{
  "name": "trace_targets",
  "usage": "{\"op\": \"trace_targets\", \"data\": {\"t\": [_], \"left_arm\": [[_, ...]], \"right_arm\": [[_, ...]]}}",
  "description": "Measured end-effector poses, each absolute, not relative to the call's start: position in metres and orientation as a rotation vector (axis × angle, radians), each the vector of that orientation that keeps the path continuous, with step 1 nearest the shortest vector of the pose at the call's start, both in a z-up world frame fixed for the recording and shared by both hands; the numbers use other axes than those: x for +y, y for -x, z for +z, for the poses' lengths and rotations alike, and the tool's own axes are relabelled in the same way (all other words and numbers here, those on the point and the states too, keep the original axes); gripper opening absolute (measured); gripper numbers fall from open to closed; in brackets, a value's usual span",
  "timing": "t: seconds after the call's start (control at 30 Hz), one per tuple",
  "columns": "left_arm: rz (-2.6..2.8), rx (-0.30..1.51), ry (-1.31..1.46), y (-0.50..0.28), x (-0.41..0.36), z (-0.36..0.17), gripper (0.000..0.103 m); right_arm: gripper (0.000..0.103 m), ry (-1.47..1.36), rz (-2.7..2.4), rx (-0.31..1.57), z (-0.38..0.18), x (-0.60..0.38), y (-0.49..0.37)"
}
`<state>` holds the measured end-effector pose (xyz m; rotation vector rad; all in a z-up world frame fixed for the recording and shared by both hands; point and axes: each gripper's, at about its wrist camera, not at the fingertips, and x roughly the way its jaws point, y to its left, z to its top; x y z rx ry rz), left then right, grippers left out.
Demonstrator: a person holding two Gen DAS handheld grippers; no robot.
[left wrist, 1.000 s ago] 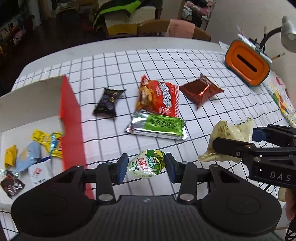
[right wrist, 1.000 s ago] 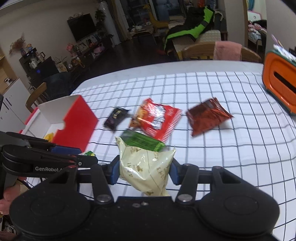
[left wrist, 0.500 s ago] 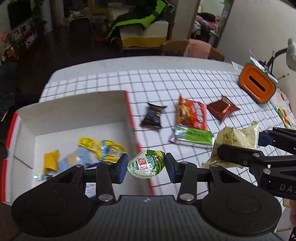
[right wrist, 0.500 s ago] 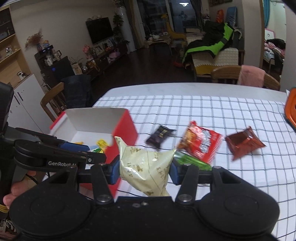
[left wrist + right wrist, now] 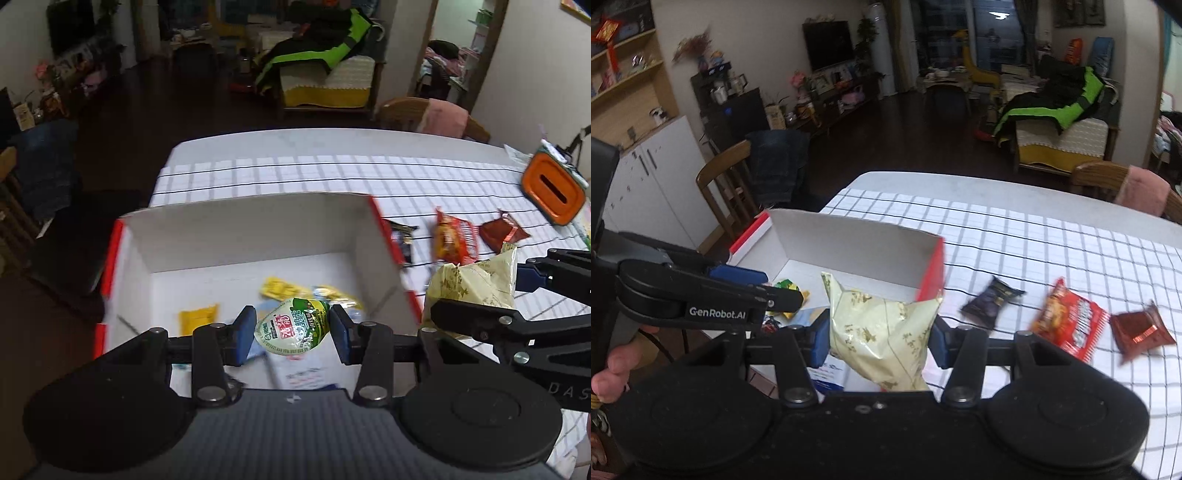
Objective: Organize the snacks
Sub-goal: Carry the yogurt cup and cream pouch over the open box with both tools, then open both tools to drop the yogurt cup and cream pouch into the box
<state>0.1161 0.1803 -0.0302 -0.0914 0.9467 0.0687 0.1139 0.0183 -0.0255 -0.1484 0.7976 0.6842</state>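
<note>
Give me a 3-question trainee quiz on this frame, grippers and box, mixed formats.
1. True or false: the left gripper is empty.
2. What does the right gripper hold? A) dark wrapped candy B) pale yellow snack bag C) red packet
3. Name the container that already has sweets in it.

Key
1. False; it is shut on the green-and-white pouch.
2. B, the pale yellow snack bag.
3. The red-and-white box.

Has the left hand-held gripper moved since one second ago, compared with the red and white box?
Yes. The left hand-held gripper, shut on the green snack pouch, went from the tablecloth beside the red and white box to above its inside.
</note>
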Motion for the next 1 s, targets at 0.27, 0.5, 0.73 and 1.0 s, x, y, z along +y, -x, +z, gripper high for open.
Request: {"op": "trace_targets", "data": {"t": [0.27, 0.5, 0.73, 1.0], "left_arm": [[0.117, 0.972, 0.069, -0.121, 0.22, -0.047, 0.042], [0.148, 1.006, 0.038, -0.128, 0.244, -0.068, 0.042], [0.127, 1.043, -0.027, -0.131, 0.243, -0.084, 0.043], [0.102, 1.076, -0.151, -0.132, 0.224, -0.091, 0.044]], "right_arm": [[0.05, 0.238, 0.723, 0.819, -0.044, 0.072, -0.124], [0.05, 0.312, 0.739, 0.88, -0.077, 0.107, -0.134], [0.05, 0.39, 0.751, 0.938, -0.102, 0.125, -0.133], [0.051, 0.406, 0.747, 0.99, -0.117, 0.13, -0.135]]}}
